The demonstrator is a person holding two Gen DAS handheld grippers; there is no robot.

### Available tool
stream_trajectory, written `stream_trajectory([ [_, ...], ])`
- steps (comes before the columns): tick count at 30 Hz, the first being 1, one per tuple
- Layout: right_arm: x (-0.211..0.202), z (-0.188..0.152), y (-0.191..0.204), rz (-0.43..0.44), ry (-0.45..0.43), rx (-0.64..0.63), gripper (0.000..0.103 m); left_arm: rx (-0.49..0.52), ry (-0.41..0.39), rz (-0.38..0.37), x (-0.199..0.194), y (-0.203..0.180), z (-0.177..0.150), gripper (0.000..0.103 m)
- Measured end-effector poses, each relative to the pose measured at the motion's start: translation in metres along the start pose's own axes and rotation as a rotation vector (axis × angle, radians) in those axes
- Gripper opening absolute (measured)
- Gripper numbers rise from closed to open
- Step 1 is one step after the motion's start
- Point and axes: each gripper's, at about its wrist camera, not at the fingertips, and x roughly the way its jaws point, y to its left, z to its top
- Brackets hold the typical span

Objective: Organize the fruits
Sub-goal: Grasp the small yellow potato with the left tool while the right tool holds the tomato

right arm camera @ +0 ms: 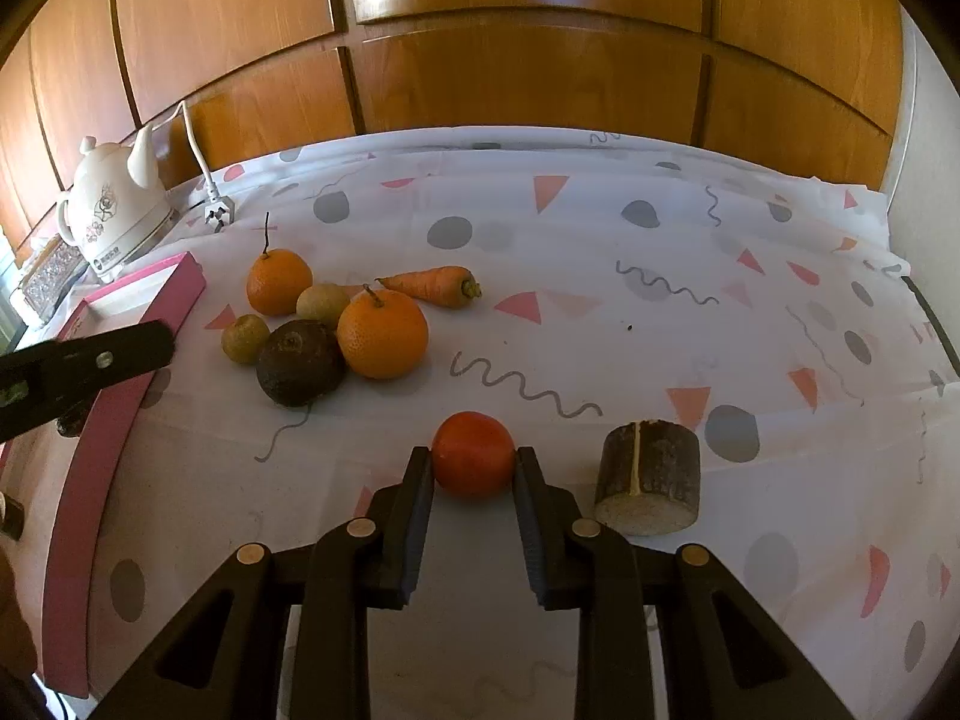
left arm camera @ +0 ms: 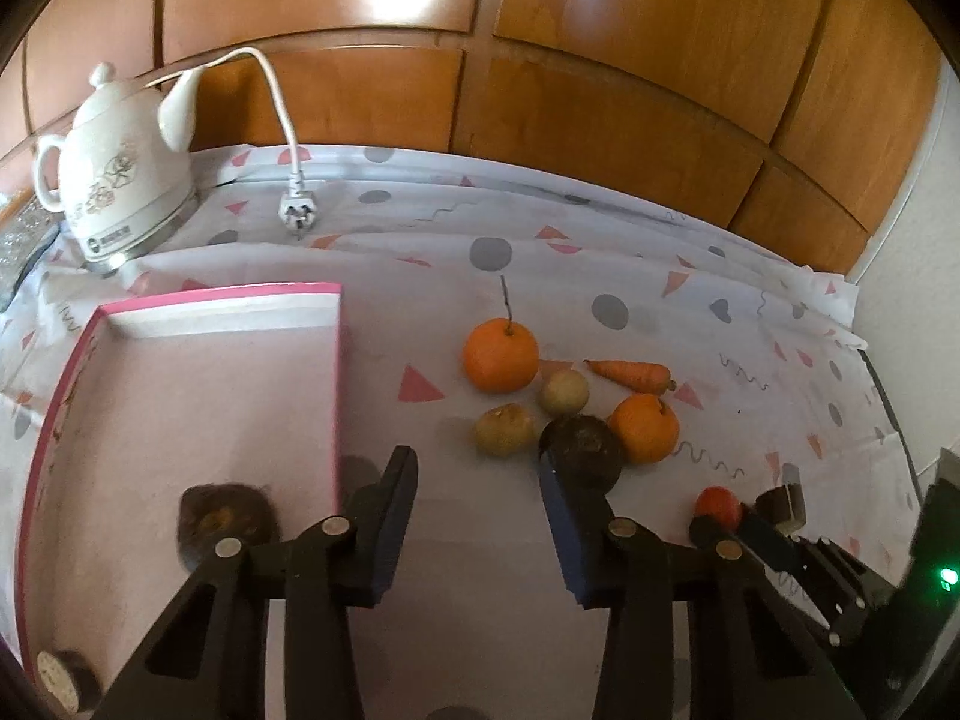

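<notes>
My right gripper (right arm camera: 474,465) is closed around a red tomato (right arm camera: 473,459) that rests on the tablecloth; both pads touch its sides. My left gripper (left arm camera: 477,468) is open and empty, just right of the pink tray (left arm camera: 186,396), with a dark avocado (left arm camera: 582,450) by its right finger. A cluster lies on the cloth: two oranges (right arm camera: 382,333) (right arm camera: 279,281), two small yellow-green fruits (right arm camera: 245,338) (right arm camera: 322,303), the avocado (right arm camera: 299,362) and a carrot (right arm camera: 435,285). A dark brown item (left arm camera: 225,519) lies in the tray.
A cut log-like piece (right arm camera: 649,477) stands right of the tomato. A white kettle (left arm camera: 123,177) with a cord and plug (left arm camera: 297,213) stands at the back left. A wood panelled wall (right arm camera: 510,48) backs the table. A small cylinder (left arm camera: 63,675) lies in the tray's near corner.
</notes>
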Motion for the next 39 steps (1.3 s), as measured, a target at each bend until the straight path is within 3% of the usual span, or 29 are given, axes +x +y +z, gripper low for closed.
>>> stream_trajectory([
  [14, 0.0, 0.001, 0.001, 0.001, 0.001, -0.003, 0.027, -0.028, 0.048, 0.015, 0.038, -0.004, 0.006, 0.042],
  [21, 0.003, 0.003, 0.004, 0.003, 0.004, -0.01, 0.027, -0.02, 0.02, 0.038, 0.044, -0.005, 0.011, 0.042],
  [22, 0.004, 0.004, 0.005, 0.005, 0.005, -0.013, 0.027, -0.012, 0.015, 0.04, 0.045, -0.007, 0.011, 0.041],
  [24, 0.005, 0.005, 0.006, 0.006, 0.006, -0.015, 0.027, 0.016, 0.005, 0.019, 0.046, -0.012, 0.011, 0.023],
  [27, 0.006, 0.005, 0.006, 0.007, 0.006, -0.014, 0.027, 0.058, -0.01, 0.019, 0.044, -0.019, 0.009, 0.023],
  [39, 0.003, 0.002, 0.006, 0.007, 0.012, -0.008, 0.027, 0.033, -0.012, -0.006, 0.025, -0.014, -0.003, 0.023],
])
